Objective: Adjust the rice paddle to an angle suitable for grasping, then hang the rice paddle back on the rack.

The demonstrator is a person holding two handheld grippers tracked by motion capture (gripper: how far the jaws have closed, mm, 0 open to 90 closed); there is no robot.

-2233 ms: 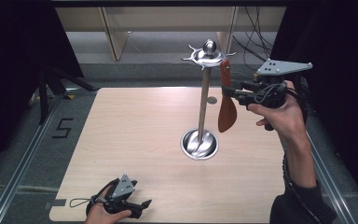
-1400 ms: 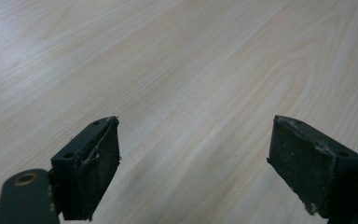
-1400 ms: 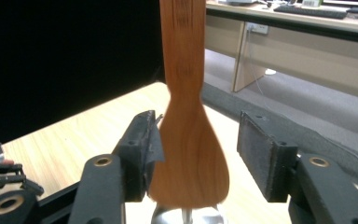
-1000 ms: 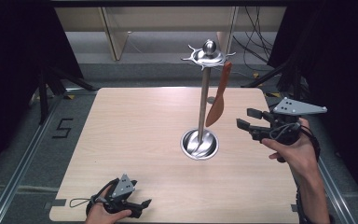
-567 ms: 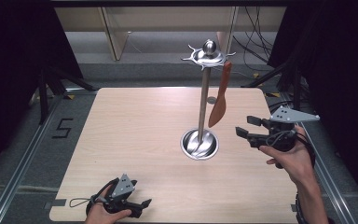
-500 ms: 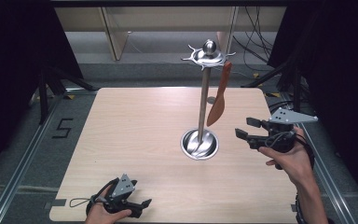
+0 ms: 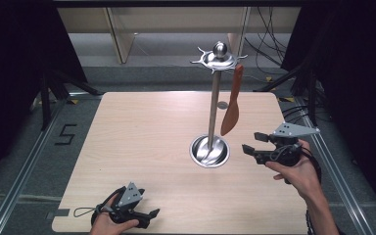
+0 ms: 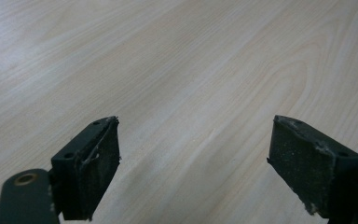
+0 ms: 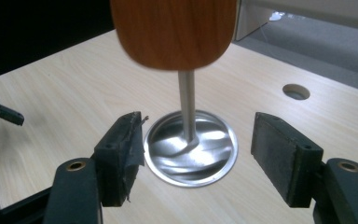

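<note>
A steel utensil stand (image 7: 214, 103) rises from a round base (image 7: 209, 151) in the middle of the wooden table (image 7: 142, 142). A brown wooden spatula (image 7: 231, 111) hangs from a hook on its top ring. In the right gripper view the spatula's blade (image 9: 173, 32) hangs above the base (image 9: 191, 148). My right gripper (image 7: 252, 143) is to the right of the base, below the spatula; its jaws have just been opening and stand open with nothing between them (image 9: 196, 158). My left gripper (image 7: 150, 215) rests at the table's front edge, open and empty (image 8: 193, 172).
A small round hole (image 7: 222, 105) is in the table behind the stand. Dark cables (image 7: 269, 29) trail on the floor at the back right. The floor at the left bears a "5" mark (image 7: 64, 134).
The right gripper has let go of the spatula, which now hangs on the stand, has drawn back and sunk toward the table, and its jaws have widened. The left gripper has not moved.
</note>
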